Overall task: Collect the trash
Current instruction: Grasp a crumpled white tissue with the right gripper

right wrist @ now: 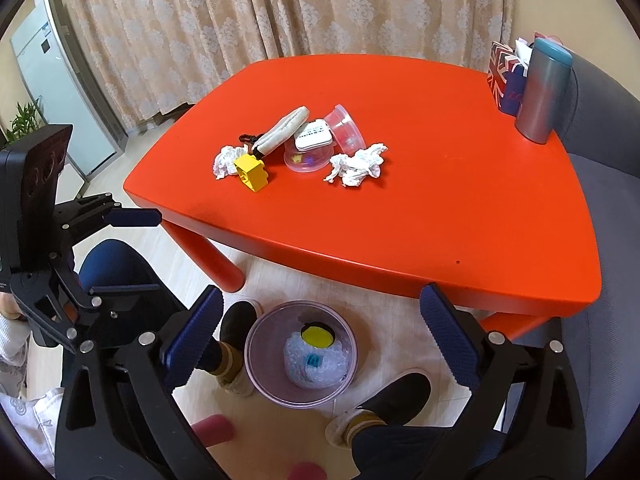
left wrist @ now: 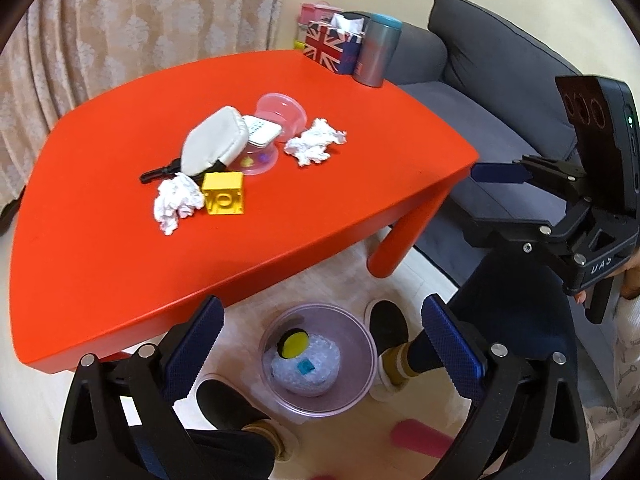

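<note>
A low red table point(left wrist: 120, 216) stands on a pale wood-look floor point(right wrist: 280, 280), with a patterned beige curtain point(right wrist: 280, 8) behind it and a grey sofa point(left wrist: 480, 80) along its far side. In the right wrist view a tall white appliance point(right wrist: 52, 92) and a green plant point(right wrist: 22, 120) stand in the room's corner.

Near the middle of the table two crumpled white tissues lie apart: one tissue point(left wrist: 178, 202) touches a yellow toy block point(left wrist: 223, 199), the other tissue point(left wrist: 316, 142) lies just beside a clear plastic tub point(left wrist: 282, 114) tipped on its side. Between them are a white pouch point(left wrist: 214, 142) with a black clip, and a white remote point(left wrist: 262, 131) resting on a shallow clear bowl point(left wrist: 256, 160) that has small coloured bits inside; what they are I cannot tell. At the far corner stand a flag-printed tissue box point(left wrist: 326, 46) with tissue sticking out and a grey tumbler point(left wrist: 378, 52) with a teal lid.

On the floor, between the person's slippered feet, sits a clear round bin point(left wrist: 318, 354). In it lies a wad of bubble wrap point(right wrist: 316, 360) with a yellow-and-black round thing on top and a small teal piece.

The left gripper point(left wrist: 320, 344) hangs above the bin, spread wide and holding nothing. The right gripper point(right wrist: 320, 340) does the same, also wide and bare.
</note>
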Available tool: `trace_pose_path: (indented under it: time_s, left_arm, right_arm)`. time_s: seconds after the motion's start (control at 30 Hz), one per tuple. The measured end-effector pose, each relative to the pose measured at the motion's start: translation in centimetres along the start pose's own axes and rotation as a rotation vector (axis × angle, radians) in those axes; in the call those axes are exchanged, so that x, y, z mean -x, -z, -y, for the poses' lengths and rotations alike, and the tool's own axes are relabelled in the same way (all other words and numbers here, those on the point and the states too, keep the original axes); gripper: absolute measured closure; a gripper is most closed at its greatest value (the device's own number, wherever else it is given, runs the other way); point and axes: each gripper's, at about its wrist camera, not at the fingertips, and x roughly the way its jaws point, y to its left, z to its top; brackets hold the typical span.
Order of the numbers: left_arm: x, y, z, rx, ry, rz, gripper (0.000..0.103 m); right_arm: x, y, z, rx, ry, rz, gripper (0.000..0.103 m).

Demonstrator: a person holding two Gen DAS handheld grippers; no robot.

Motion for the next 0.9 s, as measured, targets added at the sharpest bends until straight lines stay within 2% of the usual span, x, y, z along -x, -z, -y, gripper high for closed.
trace_pose_path:
  time_s: [0.23, 0.6, 0.9]
  left_arm:
    - [0.3, -0.6, -1.3, 0.032, -0.029, 0.024, 0.008]
    - [1.5, -2.0, -4.0, 0.089, -0.076, 0.070, 0.008]
    - [1.5, -2.6, -5.8, 0.119, -0.088, 0.078, 0.008]
  right_arm:
    - [-0.9, -1.0, 0.4, 0.000, 0.021, 0.006, 0.005]
    - [-3.9, -5.7, 2.1, 0.022, 0.040, 0.008, 0.005]
    - [-7.8, -8.8, 2.2, 0.084, 0.065, -0.064, 0.005]
